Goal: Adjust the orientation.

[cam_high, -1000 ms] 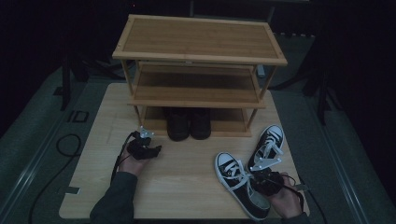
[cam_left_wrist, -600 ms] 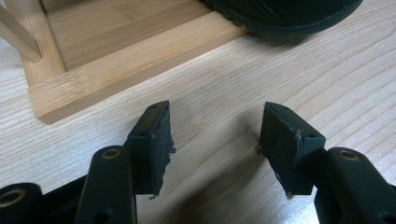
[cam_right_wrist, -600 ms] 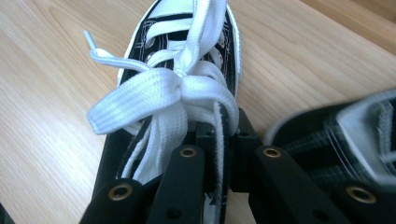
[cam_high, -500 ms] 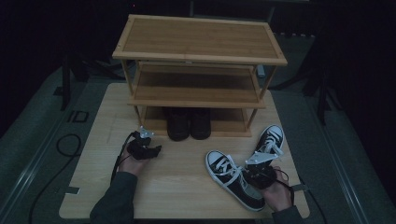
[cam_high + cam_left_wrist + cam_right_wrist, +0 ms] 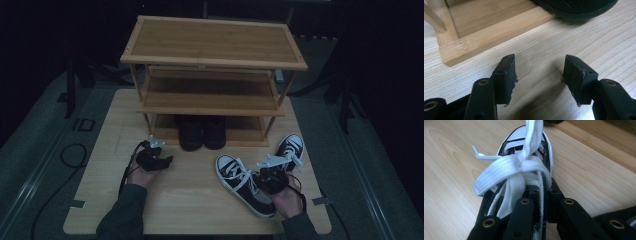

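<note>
On the table [image 5: 200, 205], right side from my seat, sits a black canvas sneaker [image 5: 243, 183] w/ white rubber toe cap, white sole edge and white laces; its toe points away and to the left, heel near the front edge by my right hand [image 5: 288, 199]. The right gripper [image 5: 272, 176] is clamped on it — in the right gripper view the jaws are pinched together on the shoe's collar/side wall by the tongue, black canvas between them. In that view the sneaker [image 5: 524, 167] runs away from the camera: flat white laces tied in a loose bow, one lace end sticking out left, white eyelet stitching, toe cap at the far end. I can't tell whether the sole is fully on the wood or slightly tilted.

A 2nd matching sneaker [image 5: 289, 148] stands just beside and behind it, toe toward the rack, near the rack's right front leg.

The wooden shoe rack [image 5: 212, 60] has 3 tiers, top and middle bare. On the bottom tier, a pair of black shoes [image 5: 202, 132], toes poking out over the front rail.

Left gripper [image 5: 155, 159] rests low over the table left of centre, close to the rack's front left corner. Its jaws stand apart w/ nothing between — bare wood grain shows in the gap in the left gripper view, w/ the rack's bottom rail [image 5: 496, 32] ahead and a black shoe toe [image 5: 576, 7] at top right.
</note>
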Available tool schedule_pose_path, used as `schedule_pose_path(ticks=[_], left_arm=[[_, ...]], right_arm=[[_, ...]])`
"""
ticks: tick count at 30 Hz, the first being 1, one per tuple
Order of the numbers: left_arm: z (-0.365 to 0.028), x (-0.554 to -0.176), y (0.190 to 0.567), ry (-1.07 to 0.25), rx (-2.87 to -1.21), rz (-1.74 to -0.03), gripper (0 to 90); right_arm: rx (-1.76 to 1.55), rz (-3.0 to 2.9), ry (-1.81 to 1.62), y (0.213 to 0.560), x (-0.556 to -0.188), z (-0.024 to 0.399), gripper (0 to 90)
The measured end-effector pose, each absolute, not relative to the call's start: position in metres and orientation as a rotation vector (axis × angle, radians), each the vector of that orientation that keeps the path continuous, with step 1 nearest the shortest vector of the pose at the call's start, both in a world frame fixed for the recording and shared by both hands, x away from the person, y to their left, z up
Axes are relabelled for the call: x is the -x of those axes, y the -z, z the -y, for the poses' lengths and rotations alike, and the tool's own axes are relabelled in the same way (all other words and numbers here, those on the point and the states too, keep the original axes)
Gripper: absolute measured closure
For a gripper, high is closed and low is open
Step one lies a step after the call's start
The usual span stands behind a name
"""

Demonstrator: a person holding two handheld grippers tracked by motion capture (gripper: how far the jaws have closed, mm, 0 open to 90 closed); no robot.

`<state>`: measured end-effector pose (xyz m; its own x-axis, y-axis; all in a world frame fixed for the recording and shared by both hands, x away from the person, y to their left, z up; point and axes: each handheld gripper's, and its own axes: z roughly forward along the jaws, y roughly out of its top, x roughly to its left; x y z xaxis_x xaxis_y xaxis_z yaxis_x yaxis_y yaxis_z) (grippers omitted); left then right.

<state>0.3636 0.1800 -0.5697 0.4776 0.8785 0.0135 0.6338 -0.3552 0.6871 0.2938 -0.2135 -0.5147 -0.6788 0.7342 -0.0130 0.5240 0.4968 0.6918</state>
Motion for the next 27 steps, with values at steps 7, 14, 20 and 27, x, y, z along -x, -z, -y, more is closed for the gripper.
schedule_pose_path(ticks=[7,14,20,27], left_arm=[[-0.18,-0.364,0.57,-0.512,-2.107,-1.245,43.8],[-0.18,-0.364,0.57,-0.512,-2.108,-1.244,43.8],[-0.18,-0.364,0.57,-0.512,-2.106,-1.246,43.7],[-0.18,-0.364,0.57,-0.513,-2.107,-1.245,43.8]], right_arm=[[-1.057,-2.422,-0.979,0.519,-0.301,0.198,86.3],[-1.052,-2.452,-0.942,0.521,-0.307,0.194,86.1],[-1.019,-2.548,-0.89,0.525,-0.301,0.199,85.2],[-0.987,-2.621,-0.879,0.518,-0.299,0.204,71.6]])
